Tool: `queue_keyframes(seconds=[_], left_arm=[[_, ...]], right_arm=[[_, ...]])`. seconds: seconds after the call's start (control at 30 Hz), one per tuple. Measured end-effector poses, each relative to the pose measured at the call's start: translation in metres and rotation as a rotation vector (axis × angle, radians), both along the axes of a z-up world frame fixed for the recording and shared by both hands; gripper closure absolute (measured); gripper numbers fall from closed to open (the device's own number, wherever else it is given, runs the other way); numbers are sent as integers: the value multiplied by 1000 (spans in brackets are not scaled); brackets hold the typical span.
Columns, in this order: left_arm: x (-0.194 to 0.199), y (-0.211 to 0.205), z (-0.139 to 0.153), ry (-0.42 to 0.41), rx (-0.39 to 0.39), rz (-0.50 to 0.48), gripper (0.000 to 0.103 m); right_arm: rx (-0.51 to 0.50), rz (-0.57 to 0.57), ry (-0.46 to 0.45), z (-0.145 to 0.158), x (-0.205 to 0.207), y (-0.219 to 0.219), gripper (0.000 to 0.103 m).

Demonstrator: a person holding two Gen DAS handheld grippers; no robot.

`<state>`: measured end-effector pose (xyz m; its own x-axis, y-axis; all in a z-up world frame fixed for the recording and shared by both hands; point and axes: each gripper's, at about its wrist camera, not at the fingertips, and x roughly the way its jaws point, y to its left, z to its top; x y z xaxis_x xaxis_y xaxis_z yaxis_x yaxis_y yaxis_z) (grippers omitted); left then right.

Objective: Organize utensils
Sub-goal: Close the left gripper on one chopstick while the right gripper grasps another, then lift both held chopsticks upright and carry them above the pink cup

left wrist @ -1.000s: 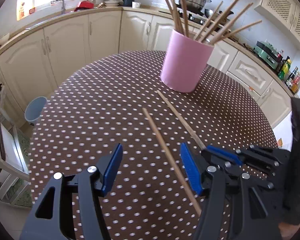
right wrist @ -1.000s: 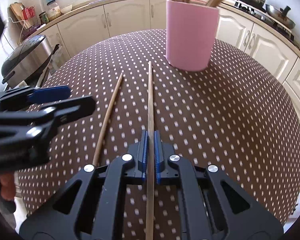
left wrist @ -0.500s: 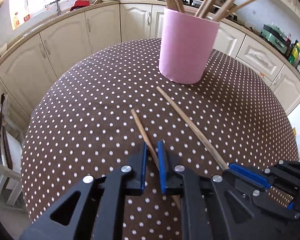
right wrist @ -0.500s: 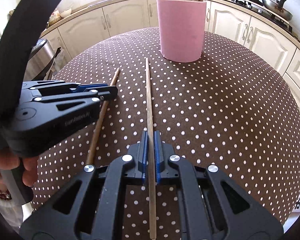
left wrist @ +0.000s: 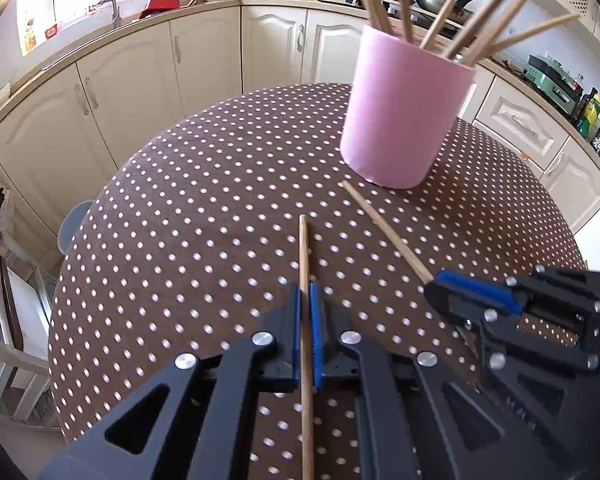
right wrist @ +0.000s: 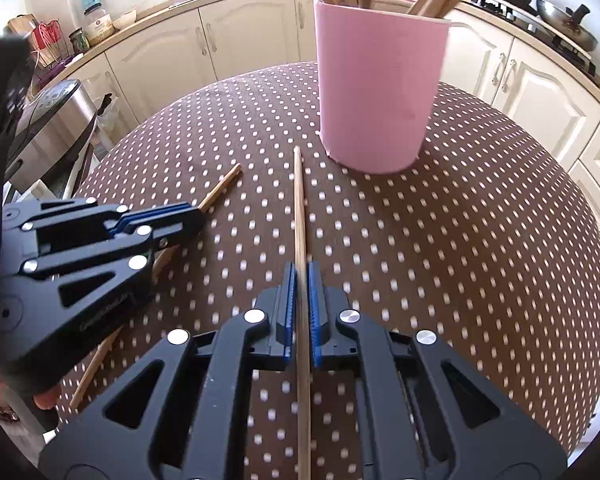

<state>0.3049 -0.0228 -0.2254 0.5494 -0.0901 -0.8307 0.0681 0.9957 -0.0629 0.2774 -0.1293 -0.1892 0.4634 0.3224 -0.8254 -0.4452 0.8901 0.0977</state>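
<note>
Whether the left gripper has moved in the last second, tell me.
Yes: the left gripper advanced toward the pink cup and closed on a chopstick.

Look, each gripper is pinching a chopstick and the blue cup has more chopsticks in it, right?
Almost. The cup is pink, not blue, as the right wrist view shows. The left gripper and right gripper each pinch a chopstick, and more stand in the cup.

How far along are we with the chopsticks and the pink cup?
Done: several chopsticks already stand in the pink cup. In hand: the left claw is shut on one chopstick, the right claw on the other chopstick. Left: both go into the cup; no other loose ones show on the table.
</note>
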Motion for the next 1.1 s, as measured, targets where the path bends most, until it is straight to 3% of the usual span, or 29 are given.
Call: queue_keyframes(seconds=[0.3, 0.6, 0.83, 1.1], left_arm=[[18, 13, -1, 2, 5, -7, 98], [18, 13, 0, -5, 1, -9, 98], [2, 11, 15, -51, -7, -19, 98], [-31, 6, 61, -151, -17, -41, 98]], right_arm=[[-22, 12, 32, 2, 40, 25, 95], [-19, 22, 37, 2, 48, 38, 96], [42, 16, 9, 13, 31, 18, 96], [119, 29, -73, 55, -3, 3, 96]])
